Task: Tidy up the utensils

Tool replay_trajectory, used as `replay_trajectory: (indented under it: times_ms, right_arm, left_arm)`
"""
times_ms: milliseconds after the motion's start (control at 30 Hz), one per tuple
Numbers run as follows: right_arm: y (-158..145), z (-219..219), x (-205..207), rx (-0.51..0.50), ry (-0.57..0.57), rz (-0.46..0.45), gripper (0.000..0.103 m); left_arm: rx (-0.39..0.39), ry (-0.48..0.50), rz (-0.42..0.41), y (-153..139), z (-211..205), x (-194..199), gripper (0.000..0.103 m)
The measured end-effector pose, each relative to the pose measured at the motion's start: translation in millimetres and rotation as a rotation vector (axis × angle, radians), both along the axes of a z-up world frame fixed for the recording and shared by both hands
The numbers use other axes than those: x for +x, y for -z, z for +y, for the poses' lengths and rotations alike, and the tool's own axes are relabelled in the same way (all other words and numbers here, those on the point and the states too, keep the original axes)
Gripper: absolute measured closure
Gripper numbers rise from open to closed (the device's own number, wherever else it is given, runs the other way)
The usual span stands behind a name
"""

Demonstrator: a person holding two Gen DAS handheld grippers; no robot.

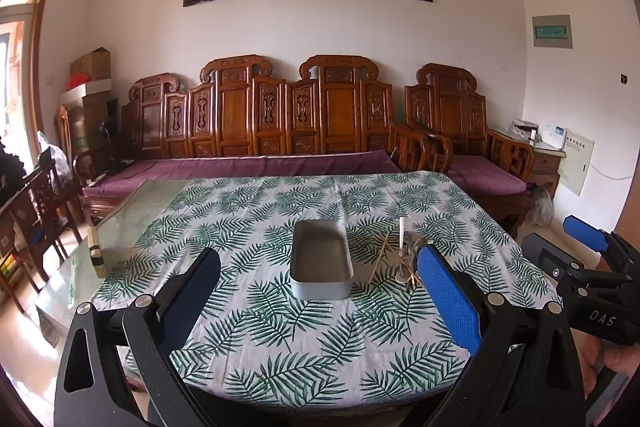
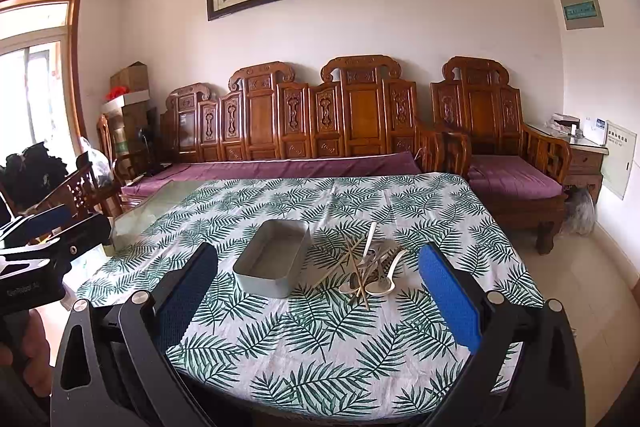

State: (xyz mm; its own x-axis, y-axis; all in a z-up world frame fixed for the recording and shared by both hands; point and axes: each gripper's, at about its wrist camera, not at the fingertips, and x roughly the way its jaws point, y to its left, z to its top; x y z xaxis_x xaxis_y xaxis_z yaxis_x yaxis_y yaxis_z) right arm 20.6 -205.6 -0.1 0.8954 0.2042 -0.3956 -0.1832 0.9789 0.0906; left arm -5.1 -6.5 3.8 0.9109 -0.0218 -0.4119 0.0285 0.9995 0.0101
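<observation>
An empty grey metal tin (image 1: 322,261) (image 2: 274,259) sits in the middle of the leaf-print tablecloth (image 1: 280,331) (image 2: 320,339). Just right of it lies a pile of utensils (image 1: 402,259) (image 2: 370,265): wooden chopsticks, white plastic spoons and metal cutlery. My left gripper (image 1: 320,291) is open and empty, held back near the table's front edge. My right gripper (image 2: 320,291) is open and empty too, also short of the tin. The right gripper shows at the right edge of the left wrist view (image 1: 592,259). The left gripper body shows at the left edge of the right wrist view (image 2: 44,247).
A bare glass strip of the table (image 1: 120,227) lies left of the cloth, with a small wooden block (image 1: 95,253) standing on it. A carved wooden sofa (image 1: 280,123) runs behind the table. Chairs (image 1: 36,211) stand at the left.
</observation>
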Motion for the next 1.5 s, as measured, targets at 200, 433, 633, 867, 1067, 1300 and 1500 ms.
replay_trajectory:
  times_ms: [200, 433, 633, 867, 1067, 1300, 1500]
  right_arm:
    - [0, 0, 0, 0.0, -0.001, -0.001, 0.003]
    - [0, 0, 0, 0.0, 0.0, 0.0, 0.003]
    - [-1, 0, 1, 0.003, -0.001, 0.0, 0.003]
    - [0, 0, 1, 0.003, 0.0, 0.003, 0.003]
    - [7, -4, 7, 0.003, 0.005, 0.019, 0.003]
    - [30, -12, 34, -0.023, 0.004, 0.058, 0.003]
    - [51, -26, 66, -0.038, 0.0, 0.099, 0.008]
  left_arm:
    - [0.001, 0.0, 0.003, 0, 0, 0, 0.008]
    - [0.0, 0.002, 0.004, 0, -1, 0, 0.007]
    - [0.002, 0.003, 0.004, 1, -1, 0, 0.007]
    - [0.002, 0.003, 0.009, 3, -3, 1, 0.007]
    - [-0.002, 0.004, 0.029, 12, -3, 10, 0.007]
    - [-0.003, 0.017, 0.103, 39, -3, 39, 0.007]
    - [0.004, 0.039, 0.158, 59, -8, 67, 0.008]
